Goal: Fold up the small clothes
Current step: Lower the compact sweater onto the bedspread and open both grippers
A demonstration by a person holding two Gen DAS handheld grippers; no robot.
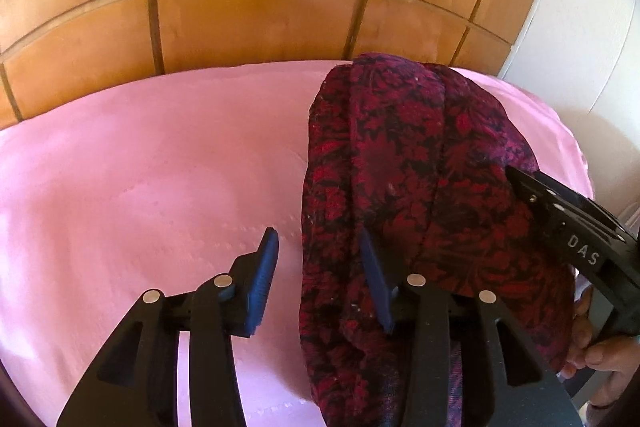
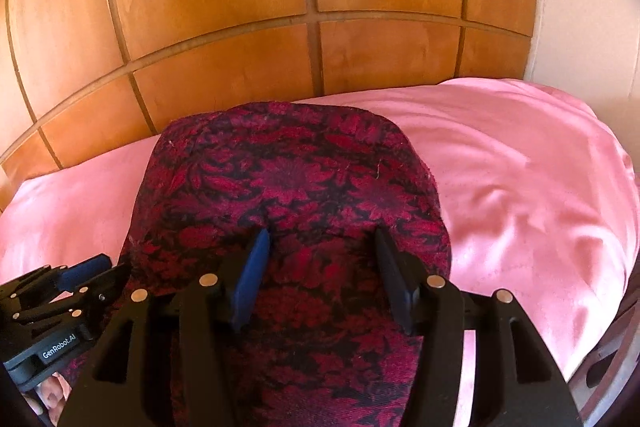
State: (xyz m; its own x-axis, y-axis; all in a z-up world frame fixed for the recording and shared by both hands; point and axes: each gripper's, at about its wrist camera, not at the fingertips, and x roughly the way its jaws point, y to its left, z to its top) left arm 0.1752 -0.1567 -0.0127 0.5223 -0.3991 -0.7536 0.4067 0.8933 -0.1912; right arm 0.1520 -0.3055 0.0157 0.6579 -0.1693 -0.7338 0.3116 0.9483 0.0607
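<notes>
Lying folded on the pink sheet (image 2: 520, 167), the floral garment (image 2: 296, 187) sits beneath both tools (image 1: 320, 259) (image 2: 320, 259), seemingly parted, gripping nothing.

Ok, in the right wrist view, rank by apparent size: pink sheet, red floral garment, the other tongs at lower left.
1. Pink sheet, though the garment partly covers it, so close to second.
2. Red floral garment.
3. Left tongs, clearly smallest, partly cut off by the frame edge.

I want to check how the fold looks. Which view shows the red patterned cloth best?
The right wrist view: the red patterned cloth lies centred there, its far edge and both sides visible on the pink sheet. The left wrist view shows the cloth off to the right, partly hidden by gripper parts.
</notes>
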